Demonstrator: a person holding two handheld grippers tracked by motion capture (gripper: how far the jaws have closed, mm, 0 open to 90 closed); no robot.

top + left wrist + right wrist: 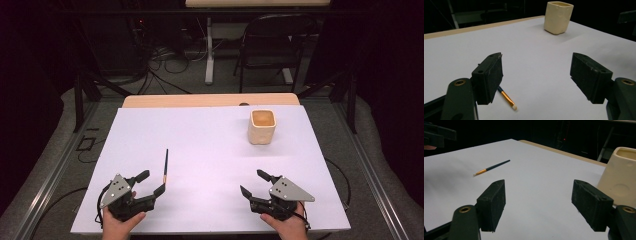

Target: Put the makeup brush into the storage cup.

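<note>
Holding both tools wide apart and empty — my left tool [153, 182] just beside the paintbrush [166, 165], my right tool [253, 183] nearer the cream cup [262, 127] — above the bench [210, 150].

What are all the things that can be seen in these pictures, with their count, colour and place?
paintbrush: one, dark handle with a gold ferrule and a pale tip, lying flat on the left half of the sheet, just ahead of the left gripper
cup: one, cream, square with rounded corners, upright on the far right part of the sheet
sheet: one, white, covering most of the table
table: one, light wood, its edge showing beyond the sheet
chair: one, dark, on the floor behind the table
left gripper: one, black, near left, jaws open, holding nothing
right gripper: one, black, near right, jaws open, holding nothing
</note>
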